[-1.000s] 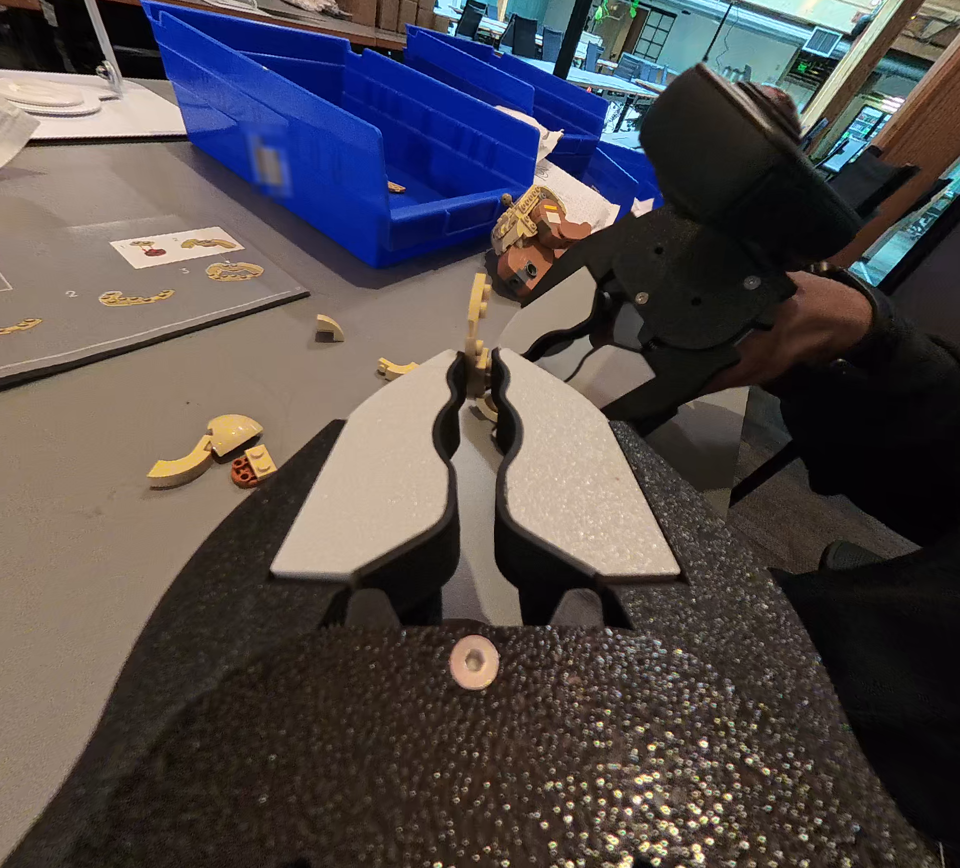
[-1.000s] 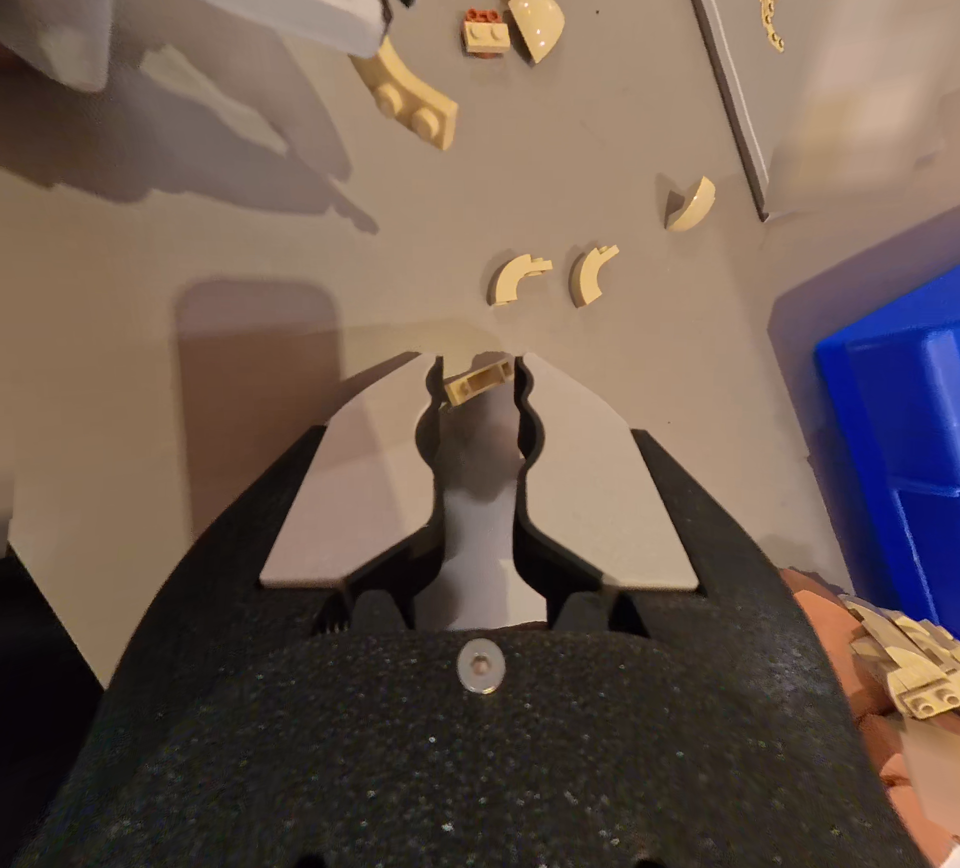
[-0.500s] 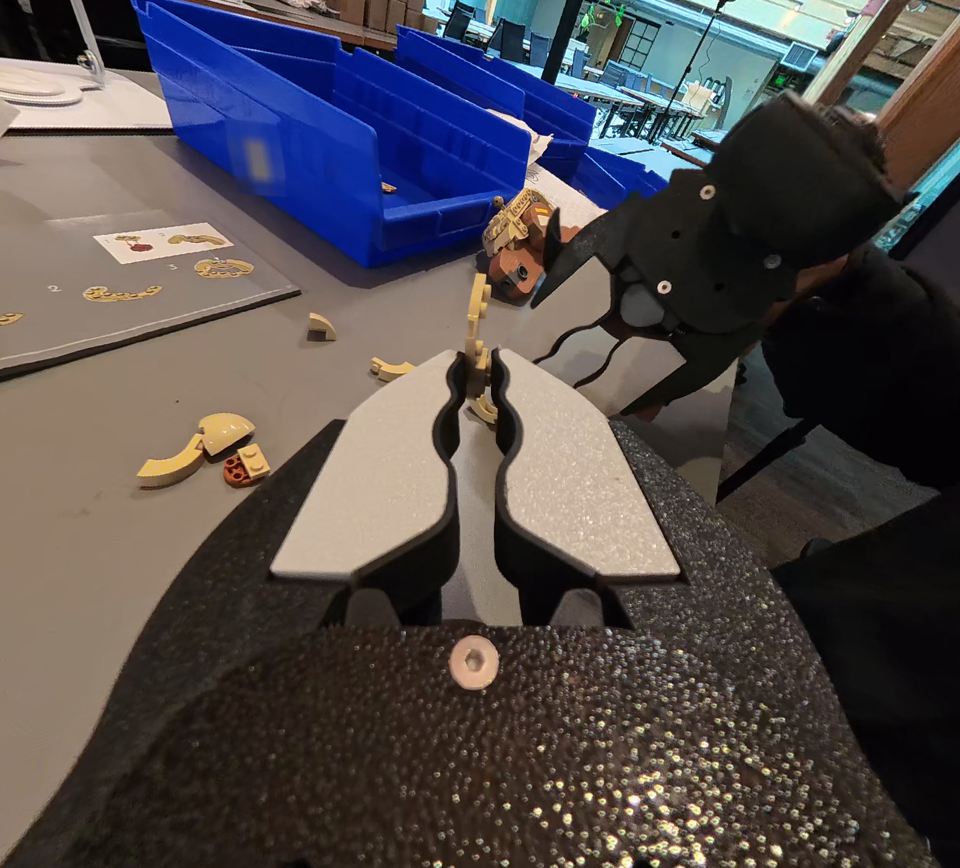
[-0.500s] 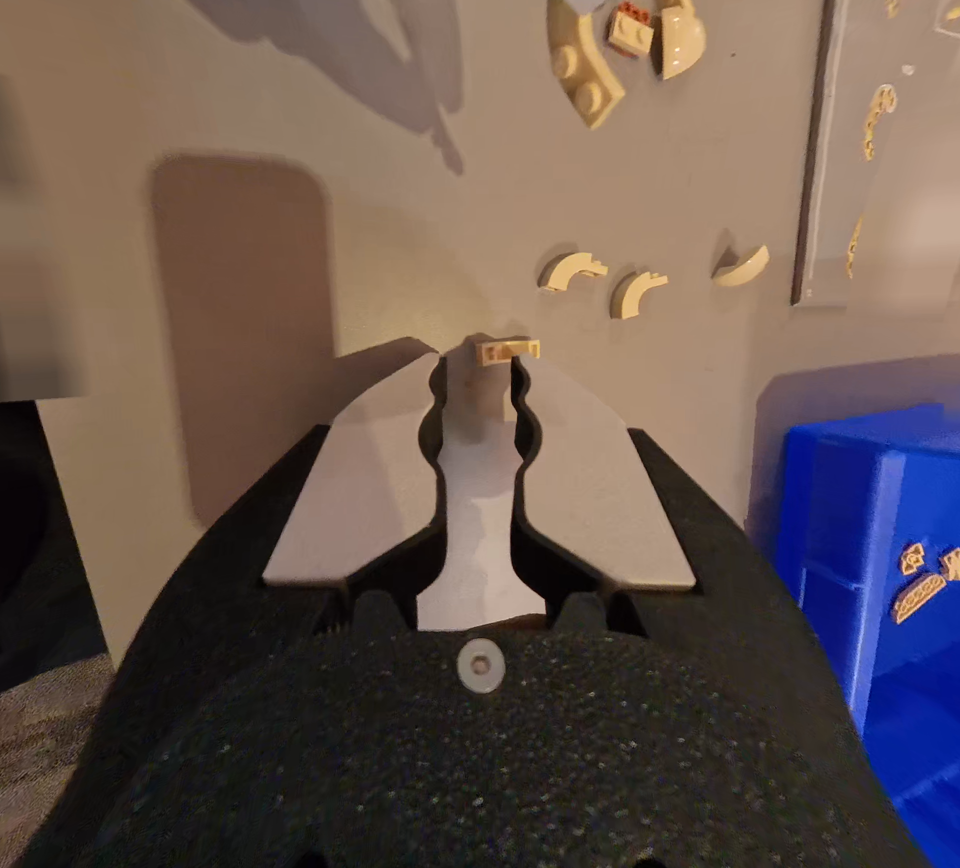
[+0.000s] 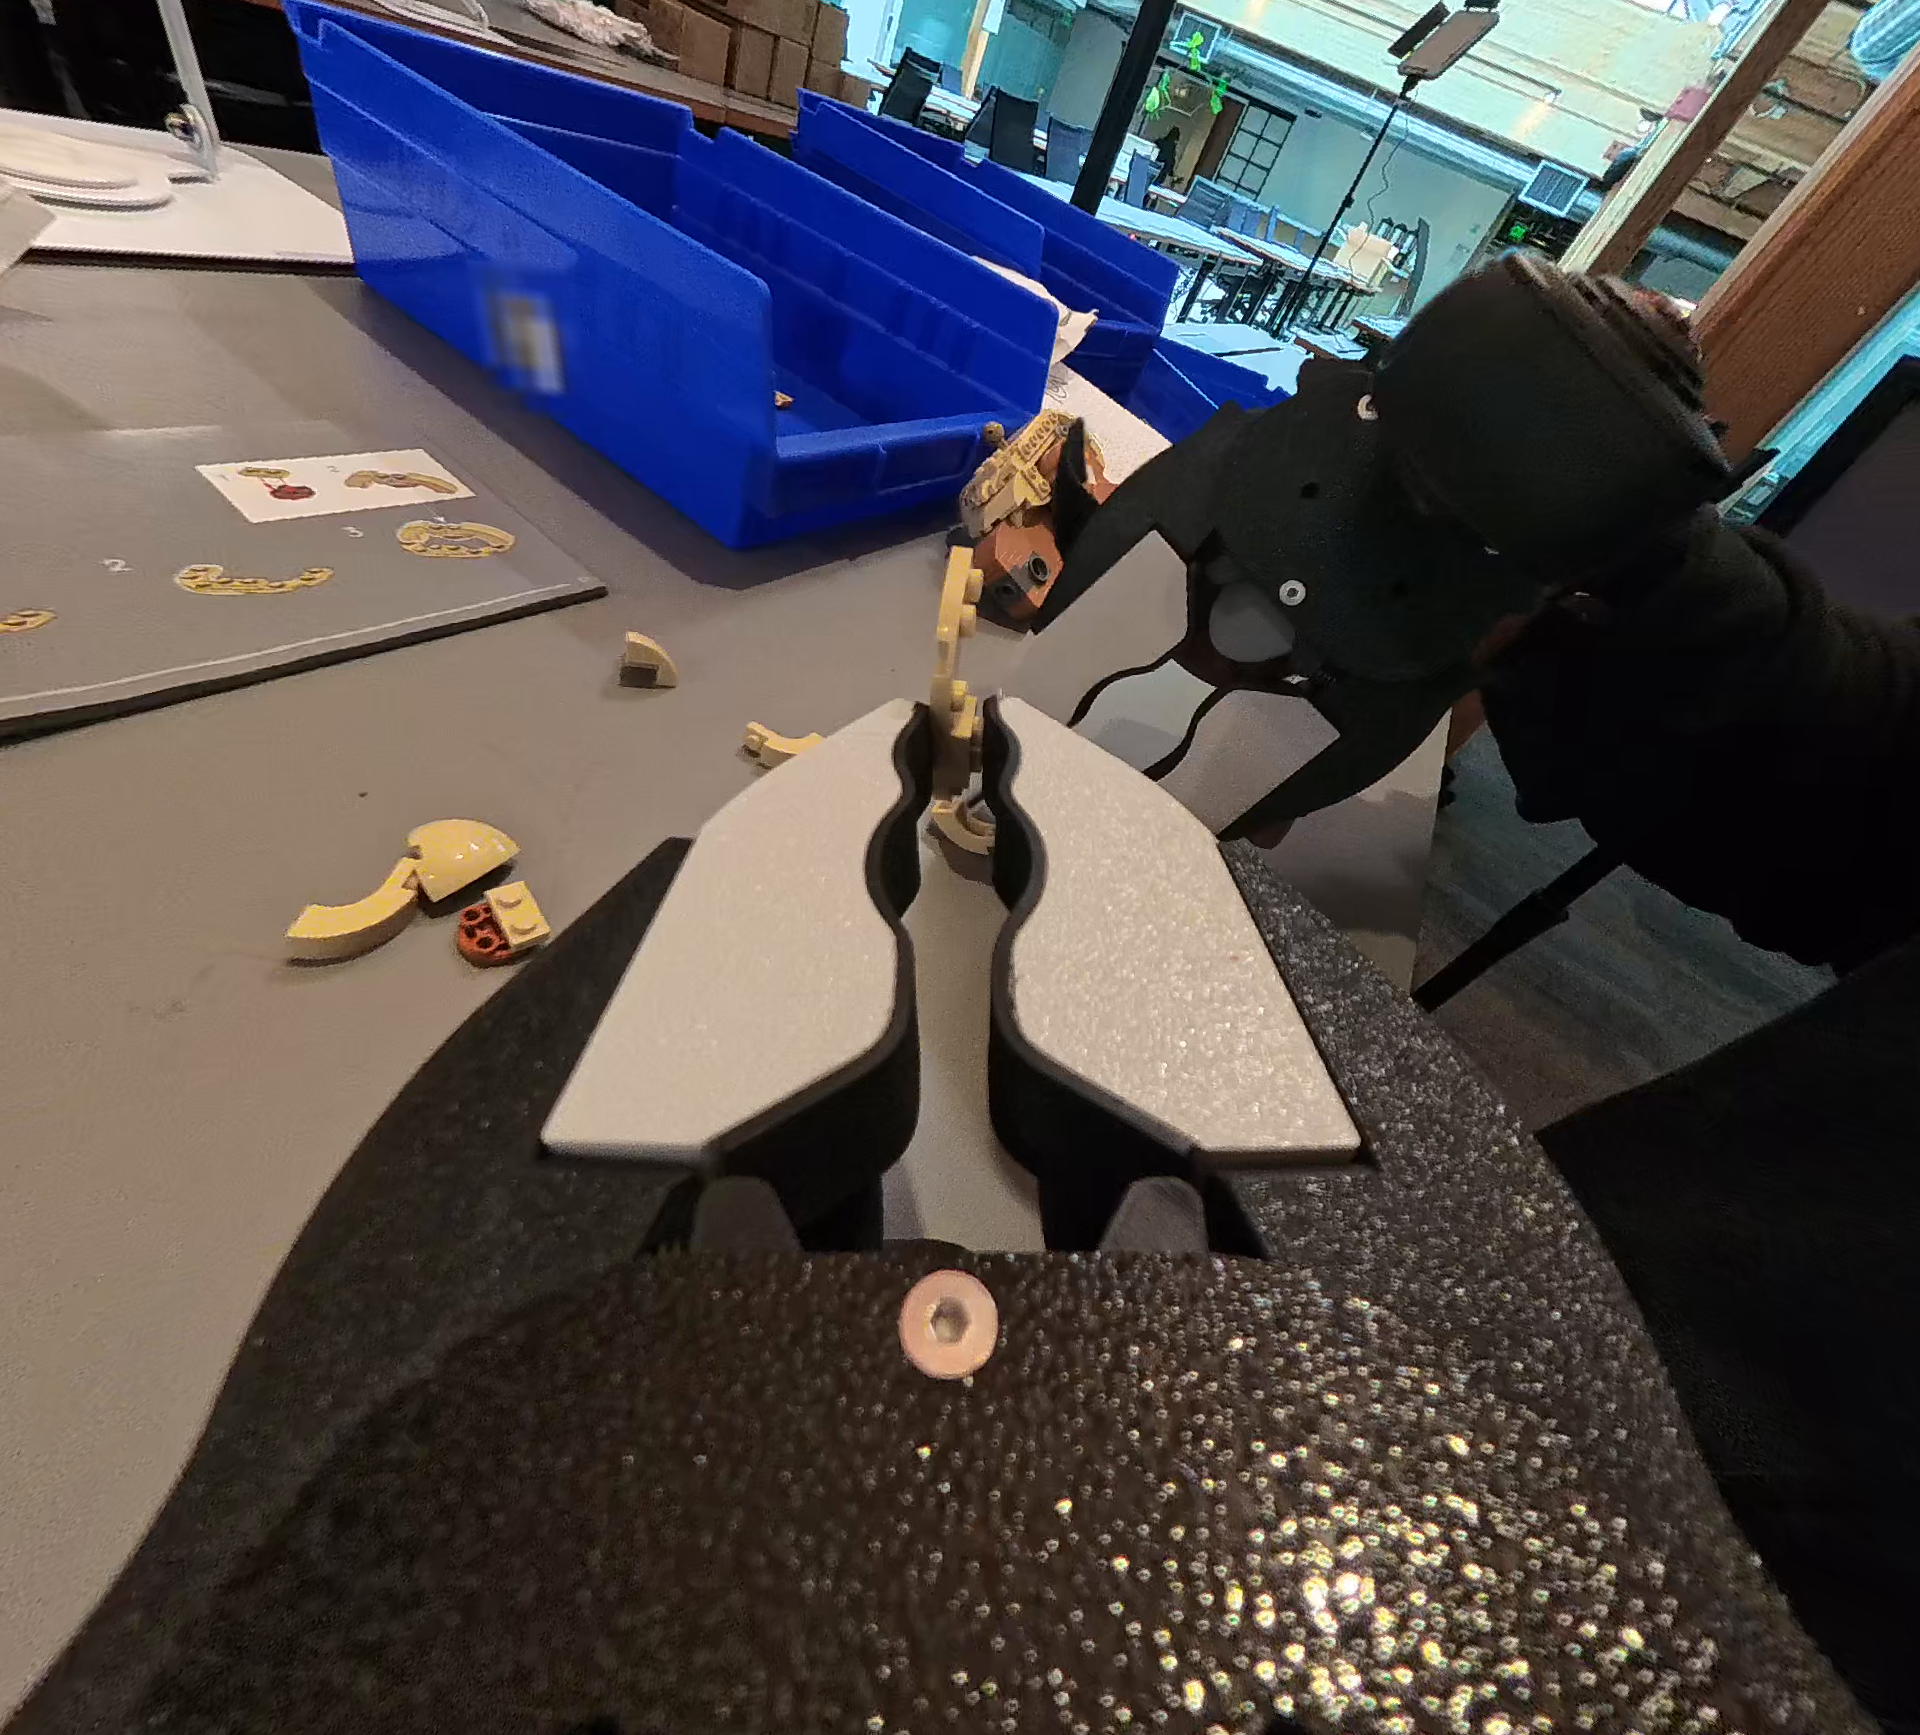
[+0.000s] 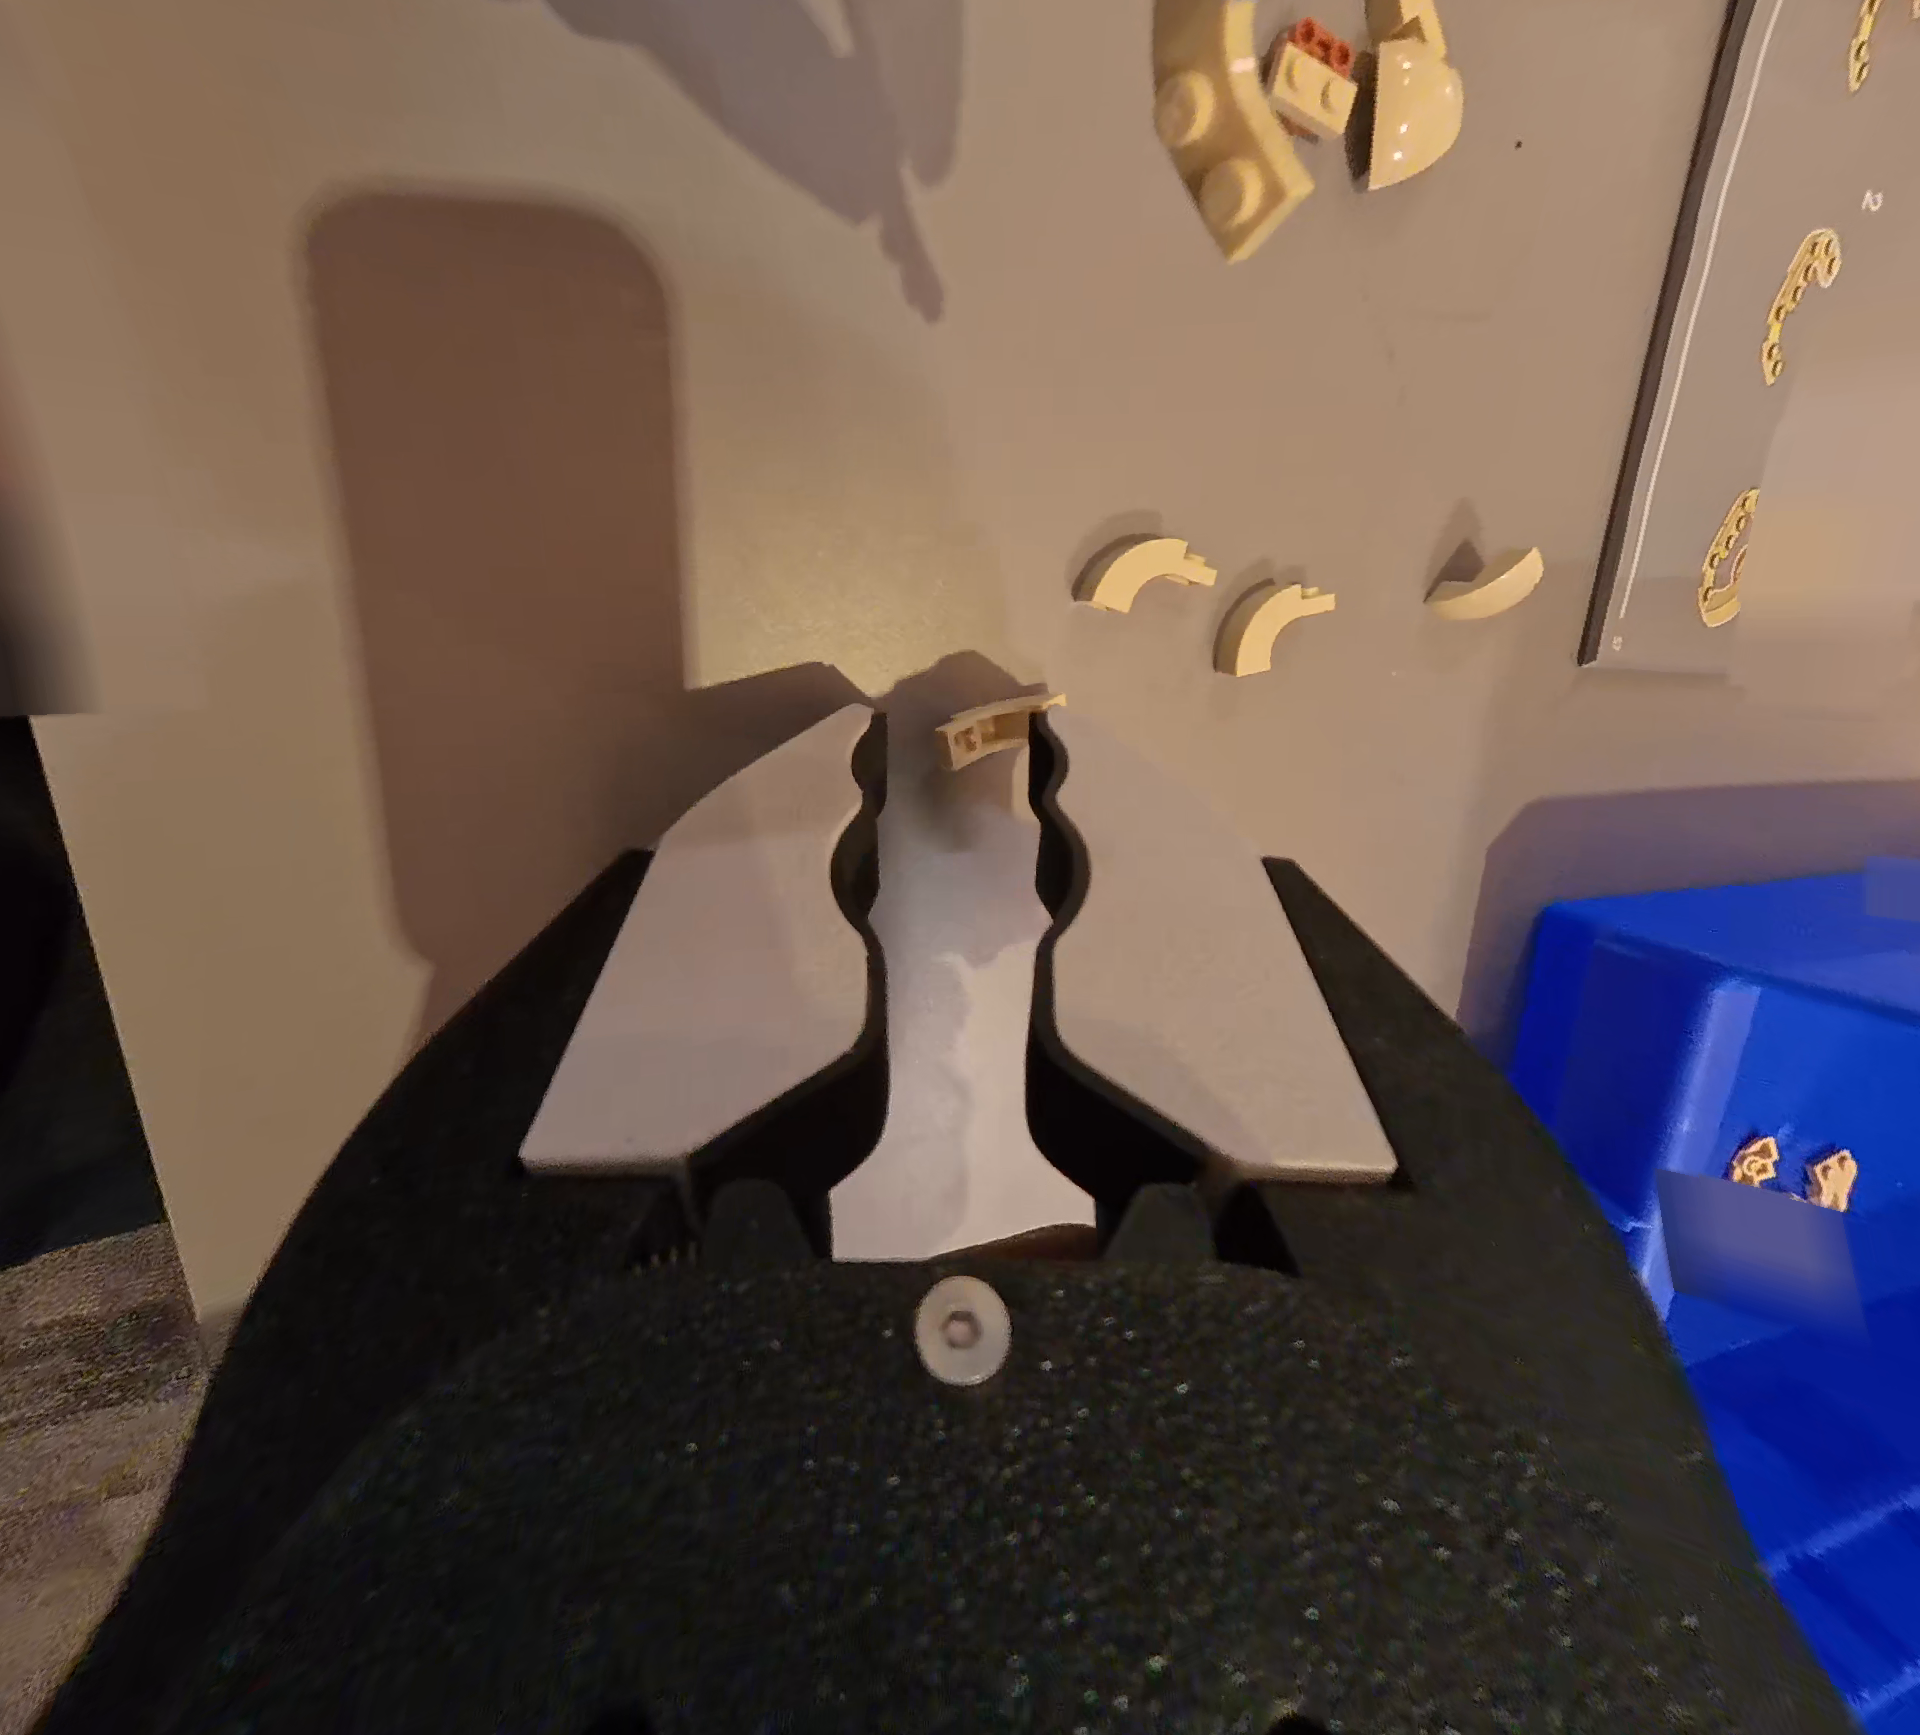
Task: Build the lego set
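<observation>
The right gripper (image 6: 956, 721) is standing slightly wider over the grey table (image 6: 727, 438), so the small tan arch brick (image 6: 987, 735) that was bridging both pads is now touching only the right one, which only its own view is showing, while the left view is showing the left gripper (image 5: 951, 724) pinching, jaws narrow, an upright tan curved plate (image 5: 954, 625).

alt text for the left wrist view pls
The left gripper pinches a tan curved studded plate upright above a grey table. The right gripper is close beside it, with loose tan pieces and a blue bin behind.
</observation>
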Action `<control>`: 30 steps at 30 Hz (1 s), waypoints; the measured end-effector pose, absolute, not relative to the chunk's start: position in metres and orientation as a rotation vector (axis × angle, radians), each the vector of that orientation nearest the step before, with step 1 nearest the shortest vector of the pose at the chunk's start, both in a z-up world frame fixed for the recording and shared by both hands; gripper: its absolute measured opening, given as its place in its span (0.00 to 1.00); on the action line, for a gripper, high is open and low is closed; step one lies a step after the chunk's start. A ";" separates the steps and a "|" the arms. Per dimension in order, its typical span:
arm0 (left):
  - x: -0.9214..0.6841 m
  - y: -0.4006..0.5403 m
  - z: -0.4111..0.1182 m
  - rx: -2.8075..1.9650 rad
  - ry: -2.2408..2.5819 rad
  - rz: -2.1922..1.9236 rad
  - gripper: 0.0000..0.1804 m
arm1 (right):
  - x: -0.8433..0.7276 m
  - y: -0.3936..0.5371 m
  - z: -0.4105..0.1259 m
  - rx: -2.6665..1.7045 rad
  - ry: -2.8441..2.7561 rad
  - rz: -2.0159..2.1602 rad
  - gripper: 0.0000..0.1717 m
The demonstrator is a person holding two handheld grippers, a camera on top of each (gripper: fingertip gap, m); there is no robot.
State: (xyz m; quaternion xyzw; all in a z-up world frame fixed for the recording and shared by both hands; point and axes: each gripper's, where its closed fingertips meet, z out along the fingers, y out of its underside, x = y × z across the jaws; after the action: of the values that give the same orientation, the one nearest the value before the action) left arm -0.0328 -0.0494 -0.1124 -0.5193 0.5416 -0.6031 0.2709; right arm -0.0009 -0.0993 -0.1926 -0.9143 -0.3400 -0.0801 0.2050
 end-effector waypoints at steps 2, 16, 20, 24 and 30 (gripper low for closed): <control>-0.033 -0.049 -0.112 -1.400 1.456 -1.625 0.05 | 0.000 -0.099 -0.195 -2.557 -0.973 -0.233 0.15; -0.033 -0.050 -0.113 -1.395 1.468 -1.613 0.05 | 0.009 -0.093 -0.198 -2.595 -0.948 -0.197 0.05; -0.033 -0.052 -0.113 -1.389 1.477 -1.612 0.05 | 0.009 -0.091 -0.198 -2.601 -0.875 -0.123 0.05; -0.034 -0.051 -0.112 -1.386 1.465 -1.629 0.05 | 0.006 -0.083 -0.191 -2.517 -0.670 -0.002 0.04; -0.036 -0.044 -0.106 -1.398 1.399 -1.739 0.04 | -0.031 -0.061 -0.091 -1.823 -0.180 0.548 0.04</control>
State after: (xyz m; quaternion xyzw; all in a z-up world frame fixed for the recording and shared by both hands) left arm -0.0363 -0.0443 -0.1060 -0.5138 0.5143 -0.6391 0.2511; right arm -0.0314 -0.0607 -0.0914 -0.7788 -0.0771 0.2341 0.5768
